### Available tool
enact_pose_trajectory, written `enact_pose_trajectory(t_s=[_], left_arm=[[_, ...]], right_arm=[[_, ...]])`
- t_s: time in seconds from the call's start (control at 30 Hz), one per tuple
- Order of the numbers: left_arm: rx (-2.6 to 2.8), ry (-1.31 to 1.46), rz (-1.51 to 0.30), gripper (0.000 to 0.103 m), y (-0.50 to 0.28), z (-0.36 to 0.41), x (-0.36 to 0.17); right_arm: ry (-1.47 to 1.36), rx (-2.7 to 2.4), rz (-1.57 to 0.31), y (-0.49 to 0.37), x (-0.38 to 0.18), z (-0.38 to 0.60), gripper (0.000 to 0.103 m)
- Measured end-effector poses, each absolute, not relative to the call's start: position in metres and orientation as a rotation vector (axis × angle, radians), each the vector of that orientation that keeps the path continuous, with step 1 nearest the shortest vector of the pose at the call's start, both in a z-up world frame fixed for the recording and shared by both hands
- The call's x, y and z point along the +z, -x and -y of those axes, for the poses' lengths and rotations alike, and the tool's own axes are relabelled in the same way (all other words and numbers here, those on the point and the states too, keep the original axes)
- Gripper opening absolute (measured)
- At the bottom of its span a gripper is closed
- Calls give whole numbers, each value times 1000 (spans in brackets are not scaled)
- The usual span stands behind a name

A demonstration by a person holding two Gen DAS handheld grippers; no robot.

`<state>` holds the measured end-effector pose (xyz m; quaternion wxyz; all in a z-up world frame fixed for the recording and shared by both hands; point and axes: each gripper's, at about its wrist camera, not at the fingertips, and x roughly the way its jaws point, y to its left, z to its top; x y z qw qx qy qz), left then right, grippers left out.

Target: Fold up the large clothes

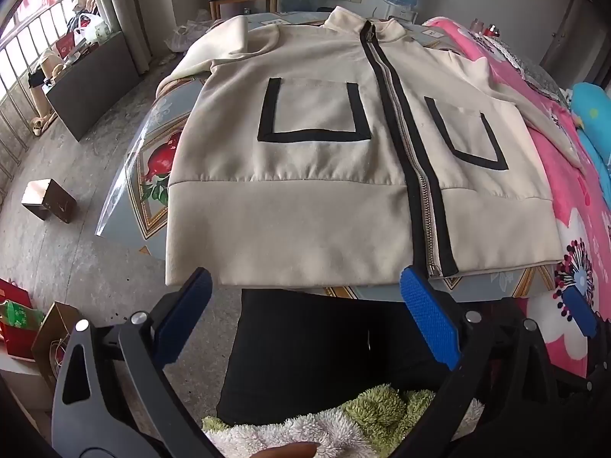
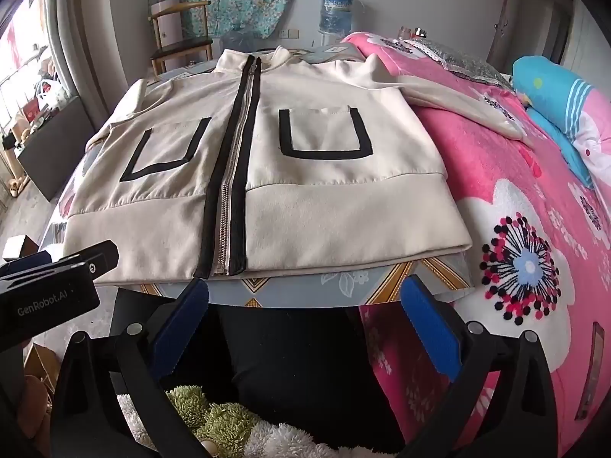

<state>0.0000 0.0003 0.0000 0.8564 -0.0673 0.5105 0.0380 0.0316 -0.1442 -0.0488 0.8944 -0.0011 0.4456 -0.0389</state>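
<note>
Garment: one cream zip-up jacket (image 1: 305,175) lies front-up and spread flat on the counter (image 1: 152,160), filling the middle of both views, its collar toward the top of the frame and its hem at the near counter edge.

Zipper: one zipper (image 1: 404,145) with black edging runs collar to hem and looks closed all the way down.

Pockets: two black-trimmed patch pockets, one on each side of the zipper.

Sleeves: two; in the right wrist view one lies out onto the pink bed (image 2: 515,198) at upper right, the other bunches at the upper left of the jacket and partly hangs off the counter.

Left tongs: the left tongs (image 1: 305,286) are spread wide and grasping nothing, just short of the hem at lower centre.

Right tongs: the right tongs (image 2: 305,297) are likewise released and empty, near the hem's right portion.

Progress: judging by the flat layout, no fold is made yet.

Risk, slipping: the hem sits at the counter lip, so a tug toward the person could drag the whole jacket off.

Risk, uneven fold: the sleeve on the bed rests on plush bedding, which may hold it back and skew the fold.

Risk, partial grip: the hem is thick and doubled; pinching only the top layer would separate front from back.

Risk, collision: both tongs are close together at the hem and could knock each other.
</note>
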Motion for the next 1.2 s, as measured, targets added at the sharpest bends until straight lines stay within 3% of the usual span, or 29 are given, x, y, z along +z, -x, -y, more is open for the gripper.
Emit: enact_pose_trajectory(t_s=[1.2], left_arm=[[91, 149, -1081, 96, 0, -6, -3]], right_arm=[[-1, -85, -916, -31, -49, 146, 98]])
